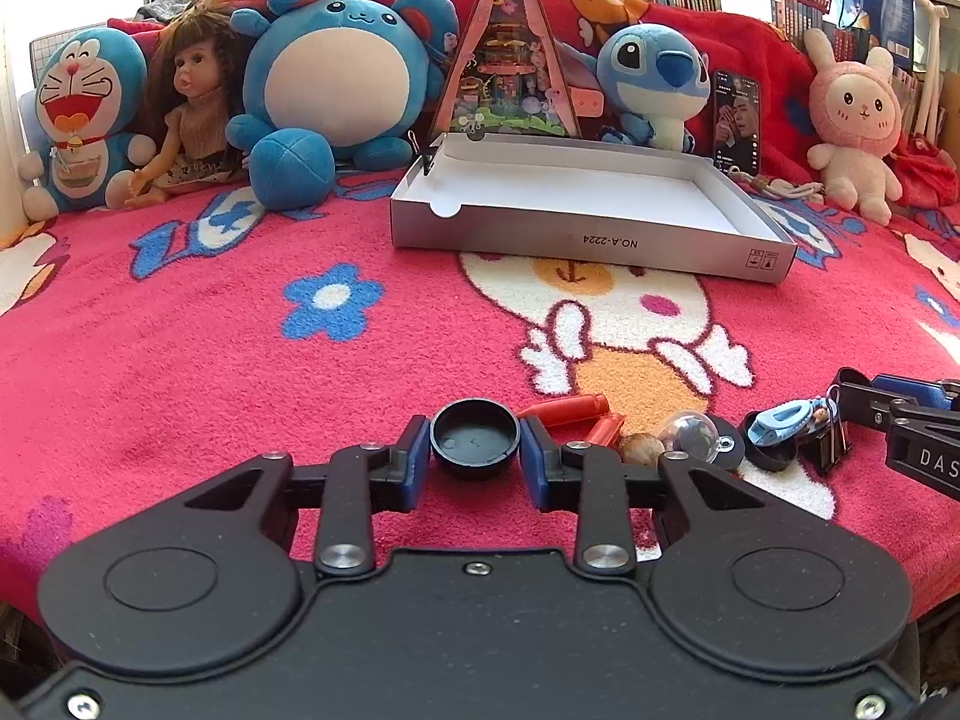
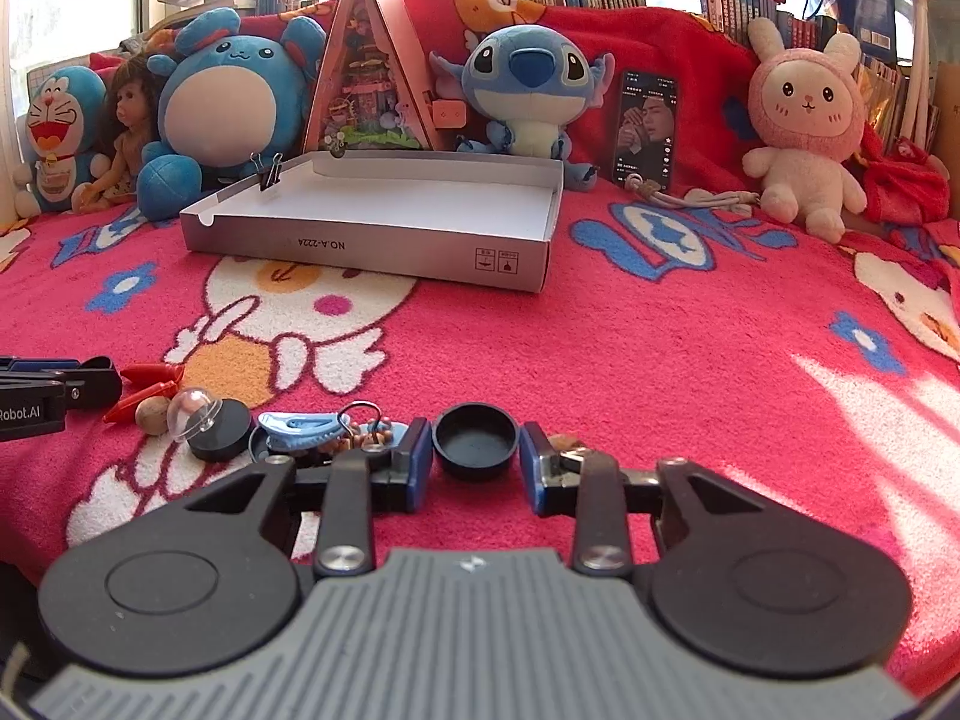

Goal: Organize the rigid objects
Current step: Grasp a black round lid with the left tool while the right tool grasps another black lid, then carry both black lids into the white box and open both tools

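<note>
Two tongs wait low over a big red fluffy blanket with cartoon pictures on a bed. The biggest thing that matters is the flat white cardboard box with no lid. It sits well apart from both tongs, farther up the blanket, and its long side runs across from left to right.

From the left tongs, the box is straight ahead and a bit to the right. From the right tongs, the box is ahead and off to the left. It looks about as far from one as from the other, so I think either hand could go first.

The left tongs pinch a small round black plastic cap. Both blue pads touch its sides, and its open side faces up. The right tongs have a second black cap sitting between their pads the same way. I cannot tell if they squeeze it, because there may be a thin gap on one side.

I think each cap needs to go forward and down into the box.

A pile of little hard things lies on the blanket between the two tongs, not yet in the box.
</note>
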Demonstrator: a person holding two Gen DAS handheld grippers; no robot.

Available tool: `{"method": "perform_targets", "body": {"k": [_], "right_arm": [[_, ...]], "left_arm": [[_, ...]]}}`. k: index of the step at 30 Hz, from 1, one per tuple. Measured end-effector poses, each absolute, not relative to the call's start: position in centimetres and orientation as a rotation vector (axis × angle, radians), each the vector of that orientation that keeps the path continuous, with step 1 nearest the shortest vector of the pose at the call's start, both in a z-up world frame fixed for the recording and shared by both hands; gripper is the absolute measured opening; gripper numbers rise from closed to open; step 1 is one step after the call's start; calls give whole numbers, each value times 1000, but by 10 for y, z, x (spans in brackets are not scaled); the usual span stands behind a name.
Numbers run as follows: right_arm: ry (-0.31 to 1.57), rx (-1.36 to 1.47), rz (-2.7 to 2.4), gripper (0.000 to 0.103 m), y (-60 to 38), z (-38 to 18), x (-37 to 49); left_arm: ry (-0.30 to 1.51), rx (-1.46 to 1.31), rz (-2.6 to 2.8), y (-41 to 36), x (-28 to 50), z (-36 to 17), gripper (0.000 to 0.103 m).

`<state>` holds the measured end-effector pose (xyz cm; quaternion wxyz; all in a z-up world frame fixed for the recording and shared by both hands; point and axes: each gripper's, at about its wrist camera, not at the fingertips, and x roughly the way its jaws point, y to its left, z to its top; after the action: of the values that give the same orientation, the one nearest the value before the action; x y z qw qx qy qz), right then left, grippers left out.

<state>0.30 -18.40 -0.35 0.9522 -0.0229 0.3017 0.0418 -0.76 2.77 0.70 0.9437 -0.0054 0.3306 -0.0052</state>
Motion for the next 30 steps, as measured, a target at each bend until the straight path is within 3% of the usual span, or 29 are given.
{"method": "perform_targets", "body": {"k": [15, 30], "right_arm": [[575, 38, 85, 37, -194, 29, 33], [555, 102, 101, 37, -199, 50, 87]], "left_arm": [[599, -28, -74, 26, 40, 47, 31], [638, -73, -127, 17, 114, 64, 31]]}}
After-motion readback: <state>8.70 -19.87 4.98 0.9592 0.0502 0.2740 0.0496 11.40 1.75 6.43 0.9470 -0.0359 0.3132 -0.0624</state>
